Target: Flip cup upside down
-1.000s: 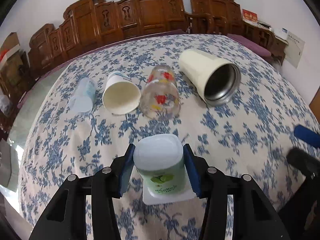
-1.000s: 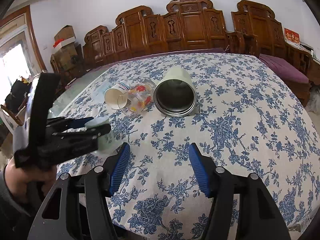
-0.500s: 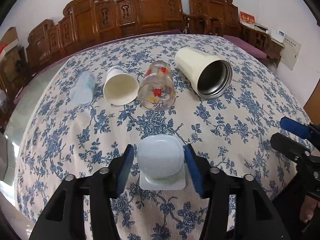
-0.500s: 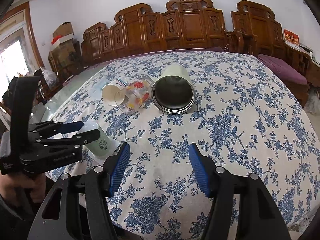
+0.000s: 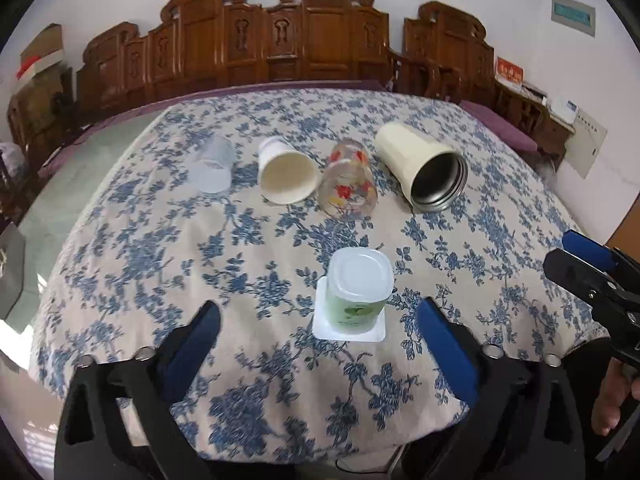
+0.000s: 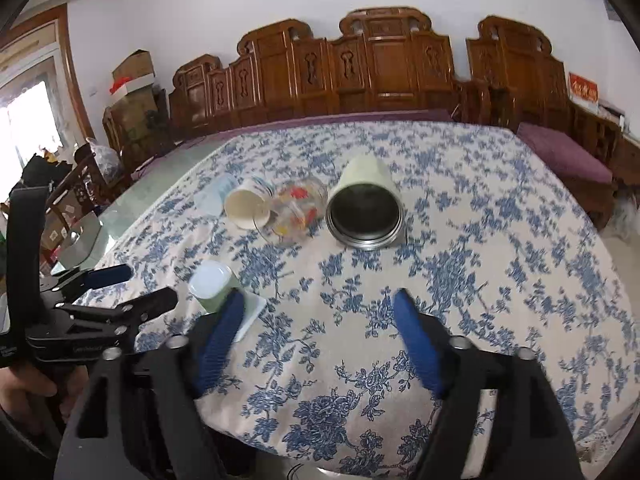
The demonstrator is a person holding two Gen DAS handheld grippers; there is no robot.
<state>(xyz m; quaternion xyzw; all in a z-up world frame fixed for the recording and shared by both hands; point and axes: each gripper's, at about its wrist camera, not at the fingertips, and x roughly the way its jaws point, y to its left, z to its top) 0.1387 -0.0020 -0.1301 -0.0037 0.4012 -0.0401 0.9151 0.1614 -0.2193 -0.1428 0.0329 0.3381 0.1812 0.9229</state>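
Note:
A pale green yogurt cup (image 5: pixel 358 294) stands upside down on its square rim on the floral tablecloth, near the front edge. It also shows in the right wrist view (image 6: pixel 214 286). My left gripper (image 5: pixel 320 316) is open, pulled back a little from the cup, one finger on each side and not touching it. My right gripper (image 6: pixel 320 316) is open and empty over the cloth to the right of the cup. Further back lie a clear plastic cup (image 5: pixel 212 164), a white paper cup (image 5: pixel 286 178), a flowered glass (image 5: pixel 350 186) and a cream steel tumbler (image 5: pixel 422 168), all on their sides.
The round table (image 5: pixel 500 208) carries a blue floral cloth. Carved wooden chairs (image 5: pixel 312 40) line the far side. The right gripper (image 5: pixel 592 276) shows at the right edge of the left wrist view; the left gripper (image 6: pixel 100 292) shows at the left of the right wrist view.
My left gripper has set the yogurt cup down upside down, opened wide and drawn back from it. My right gripper has stayed open and shifted slightly.

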